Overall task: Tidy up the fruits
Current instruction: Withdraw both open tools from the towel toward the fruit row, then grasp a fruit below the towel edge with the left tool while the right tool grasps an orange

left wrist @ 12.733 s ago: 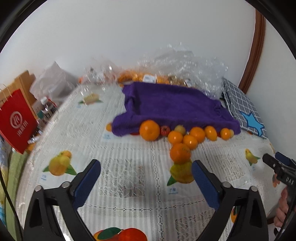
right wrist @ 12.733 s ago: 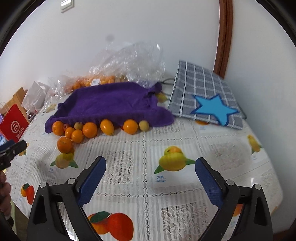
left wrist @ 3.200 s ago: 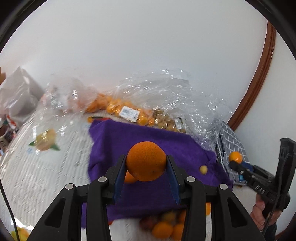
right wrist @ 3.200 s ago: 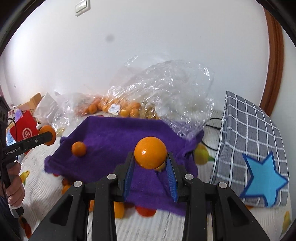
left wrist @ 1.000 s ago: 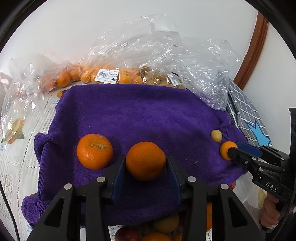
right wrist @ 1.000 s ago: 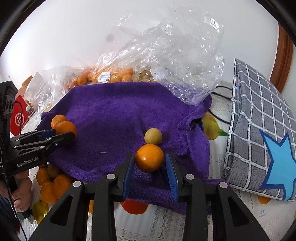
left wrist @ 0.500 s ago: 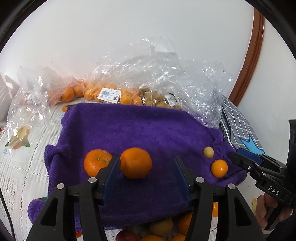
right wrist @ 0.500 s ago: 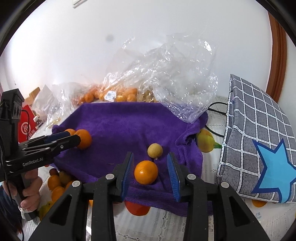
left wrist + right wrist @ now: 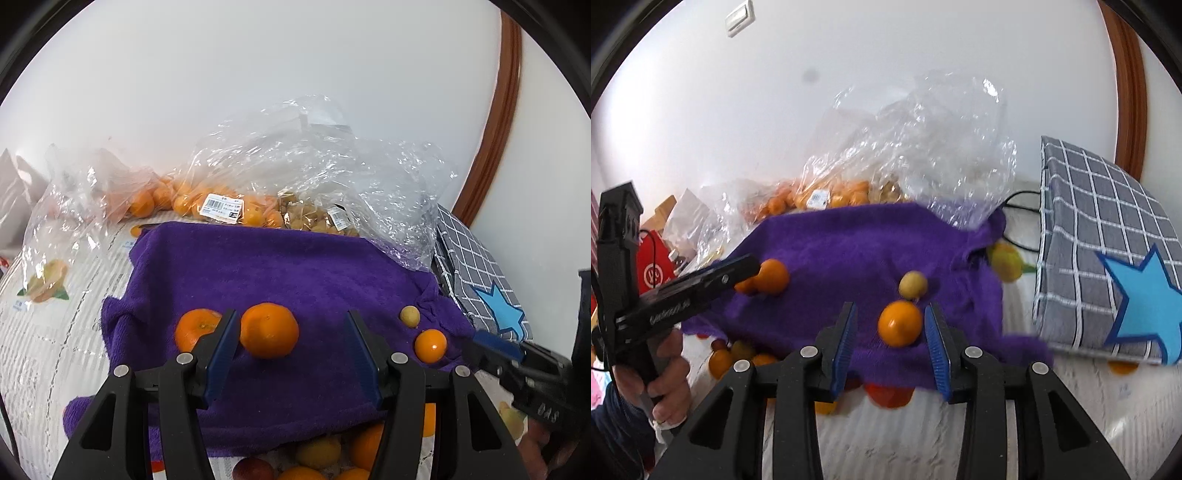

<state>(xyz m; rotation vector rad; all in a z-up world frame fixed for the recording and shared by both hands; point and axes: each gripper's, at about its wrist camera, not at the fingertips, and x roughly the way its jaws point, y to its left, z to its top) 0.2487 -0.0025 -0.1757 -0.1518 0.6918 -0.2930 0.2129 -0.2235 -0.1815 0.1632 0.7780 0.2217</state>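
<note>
A purple towel (image 9: 295, 266) lies on the table, also in the right wrist view (image 9: 857, 251). Two large oranges (image 9: 269, 335) (image 9: 192, 328) rest on its left front. My left gripper (image 9: 291, 350) is open, drawn back just in front of them. A small orange (image 9: 899, 328) and a small yellow fruit (image 9: 913, 284) rest on the towel's right front. My right gripper (image 9: 890, 347) is open, just in front of the small orange. Several loose fruits (image 9: 332, 458) lie on the table below the towel's front edge.
Clear plastic bags of oranges (image 9: 221, 206) and small fruits stand behind the towel against the wall. A grey checked bag with a blue star (image 9: 1108, 280) lies to the right. A red paper bag (image 9: 657, 273) stands at the left. The lace tablecloth (image 9: 44, 332) has fruit prints.
Both grippers let go of their oranges on the towel, opened wider and pulled back and up. The oranges stay where they were set.
</note>
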